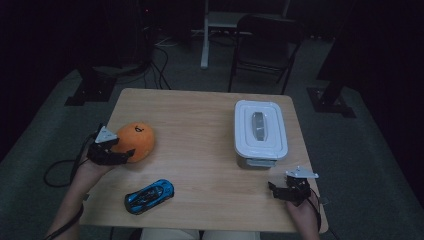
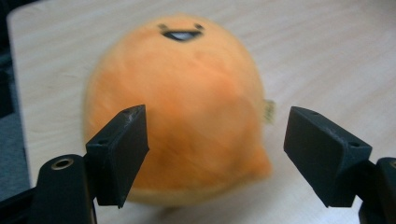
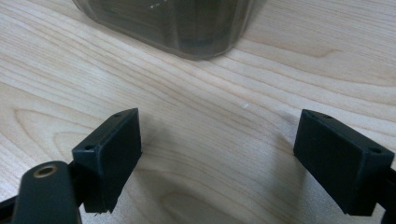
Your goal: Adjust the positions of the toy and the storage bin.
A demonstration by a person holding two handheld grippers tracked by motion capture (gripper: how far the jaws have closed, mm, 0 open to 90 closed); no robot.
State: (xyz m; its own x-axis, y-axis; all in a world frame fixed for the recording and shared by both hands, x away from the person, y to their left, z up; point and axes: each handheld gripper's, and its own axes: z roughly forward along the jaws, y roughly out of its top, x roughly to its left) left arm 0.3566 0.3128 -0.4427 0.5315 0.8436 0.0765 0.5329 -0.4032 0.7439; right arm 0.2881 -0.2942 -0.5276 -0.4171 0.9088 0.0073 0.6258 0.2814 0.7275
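- At the left of the high view, the left gripper (image 1: 131, 152) sits against the near-left side of the orange plush toy (image 1: 135, 141), which rests on the wooden table (image 1: 200, 125) close to its left edge
- In the left gripper view the plush (image 2: 187, 107) takes up the middle of the frame, its little smiling face at the top centre; the jaws stand spread, the left one in front of the plush's flank, the right one off to the side with bare table between it and the fabric, so nothing is clamped
- Lower centre-left of the high view: a blue toy car (image 1: 149, 195) lies near the table's front edge, apart from the plush
- Right of centre: a white lidded container (image 1: 260, 132) stands closed on the table
- Lower right: the right gripper (image 1: 273, 189) rests near the container's front corner, jaws wide apart over bare wood (image 3: 210, 154) in the right gripper view, the container's wall (image 3: 177, 28) at the top of that frame, untouched
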